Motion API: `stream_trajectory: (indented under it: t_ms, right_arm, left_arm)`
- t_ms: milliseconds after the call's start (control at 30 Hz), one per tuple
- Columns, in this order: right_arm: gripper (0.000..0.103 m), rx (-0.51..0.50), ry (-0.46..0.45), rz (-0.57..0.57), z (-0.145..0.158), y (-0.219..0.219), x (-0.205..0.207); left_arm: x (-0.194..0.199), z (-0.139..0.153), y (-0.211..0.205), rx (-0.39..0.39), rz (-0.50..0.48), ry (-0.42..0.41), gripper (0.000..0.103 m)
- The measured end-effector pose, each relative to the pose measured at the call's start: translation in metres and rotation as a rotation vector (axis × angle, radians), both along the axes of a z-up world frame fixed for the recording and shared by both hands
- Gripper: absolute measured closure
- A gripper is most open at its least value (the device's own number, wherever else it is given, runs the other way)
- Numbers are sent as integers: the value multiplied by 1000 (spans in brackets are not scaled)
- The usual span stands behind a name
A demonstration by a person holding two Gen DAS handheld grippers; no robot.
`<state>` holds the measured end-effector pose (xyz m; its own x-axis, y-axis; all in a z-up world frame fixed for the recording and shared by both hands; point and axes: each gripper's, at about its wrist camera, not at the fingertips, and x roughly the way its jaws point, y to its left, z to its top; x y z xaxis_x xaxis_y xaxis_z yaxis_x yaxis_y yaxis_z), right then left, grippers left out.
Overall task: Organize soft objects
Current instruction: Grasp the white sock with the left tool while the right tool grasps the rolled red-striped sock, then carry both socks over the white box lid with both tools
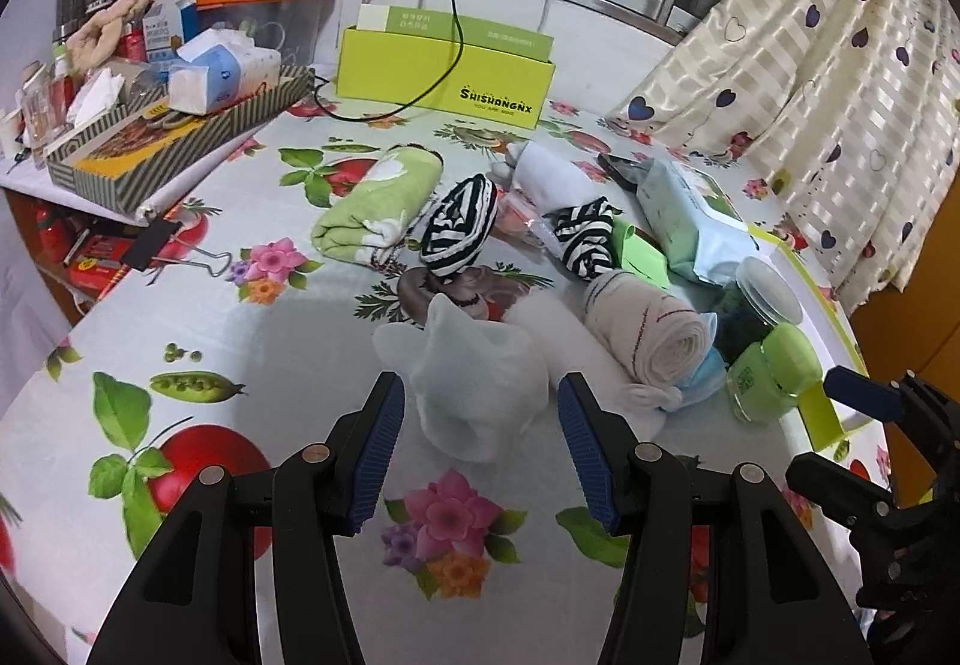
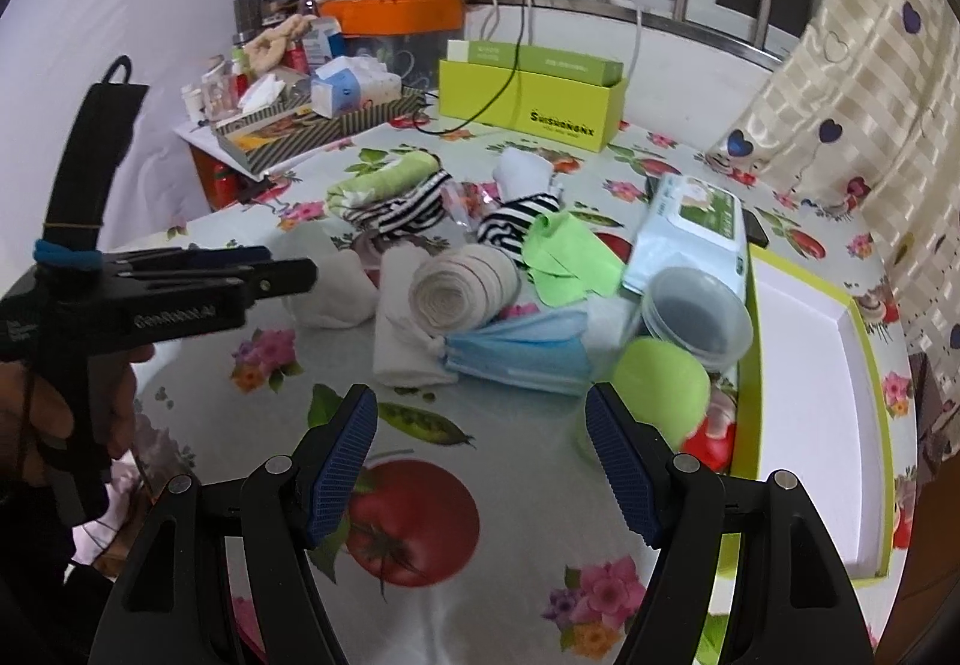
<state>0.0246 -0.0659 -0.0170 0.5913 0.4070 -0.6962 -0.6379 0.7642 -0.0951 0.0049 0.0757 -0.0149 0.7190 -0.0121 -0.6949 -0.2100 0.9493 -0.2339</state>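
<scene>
- Two grippers in view; left gripper (image 1: 480, 395) spread wide, blue pads either side of a crumpled white soft item (image 1: 474, 383), no contact visible, nothing held
- Right gripper (image 2: 481, 404) likewise wide open and holding nothing, over bare floral tablecloth (image 2: 420, 515)
- Right view only: left gripper seen side-on (image 2: 282, 275), tips just beside the white soft item (image 2: 333, 296); blue face mask (image 2: 516, 353) laid flat against a rolled beige cloth (image 2: 462, 287); open white tray with lime rim (image 2: 804, 365) at right
- Left view only: binder clip (image 1: 174, 245) at left table edge
- Mid-table, both views: green lid jar (image 1: 774, 377), clear-lid jar (image 1: 765, 299), wipes pack (image 1: 690, 221), two striped sock bundles (image 1: 459, 227), green towel (image 1: 378, 203)
- Far: lime box (image 1: 444, 71) with black cable across it, striped tray of clutter (image 1: 174, 137), heart-print curtain (image 1: 810, 65)
</scene>
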Motion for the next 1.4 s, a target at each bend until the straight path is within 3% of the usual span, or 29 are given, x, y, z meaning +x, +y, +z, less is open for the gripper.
stream_trajectory:
  t_ms: [367, 700, 733, 833, 1067, 1400]
  right_arm:
    - [31, 18, 23, 29, 0, 31, 30]
    - [31, 61, 127, -2, -15, 52, 77]
    - [33, 64, 140, -10, -18, 53, 81]
    - [57, 74, 181, -14, -26, 54, 90]
    - [62, 88, 158, -12, -24, 50, 87]
    - [63, 128, 113, 23, -7, 43, 72]
  left_arm:
    - [26, -29, 4, -30, -22, 76, 49]
    - [29, -31, 7, -38, -43, 40, 49]
    - [30, -30, 8, -43, -45, 37, 49]
    - [30, -29, 8, -43, -49, 33, 54]
    - [28, -24, 9, -14, -42, 11, 68]
    - [14, -7, 8, 15, -19, -25, 69]
